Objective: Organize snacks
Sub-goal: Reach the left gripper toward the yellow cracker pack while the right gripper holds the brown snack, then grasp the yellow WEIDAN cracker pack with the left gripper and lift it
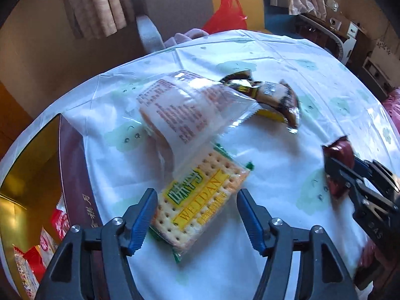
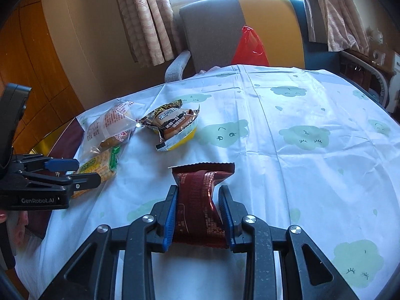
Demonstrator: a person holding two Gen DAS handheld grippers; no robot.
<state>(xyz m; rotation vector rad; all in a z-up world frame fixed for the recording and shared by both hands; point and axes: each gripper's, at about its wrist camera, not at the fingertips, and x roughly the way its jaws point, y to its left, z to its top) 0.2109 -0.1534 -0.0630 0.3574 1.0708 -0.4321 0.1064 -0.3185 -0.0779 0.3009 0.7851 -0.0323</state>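
My left gripper (image 1: 196, 201) is open, its blue pads on either side of a yellow-green cracker packet (image 1: 200, 200) lying on the table; the gripper also shows in the right wrist view (image 2: 82, 172). A clear bread packet with red print (image 1: 180, 110) overlaps the crackers' far end. A dark brown and gold cake packet (image 1: 270, 95) lies behind it. My right gripper (image 2: 198, 197) is shut on a dark red snack packet (image 2: 202, 195), and it shows at the right of the left wrist view (image 1: 336, 165). An open maroon box with gold lining (image 1: 32, 175) at the left holds several red-and-white packets.
The round table wears a white cloth with green cloud faces (image 2: 300, 135). A grey chair (image 2: 210, 35) with a red plastic bag (image 2: 250, 47) stands behind the table. The box sits at the table's left edge.
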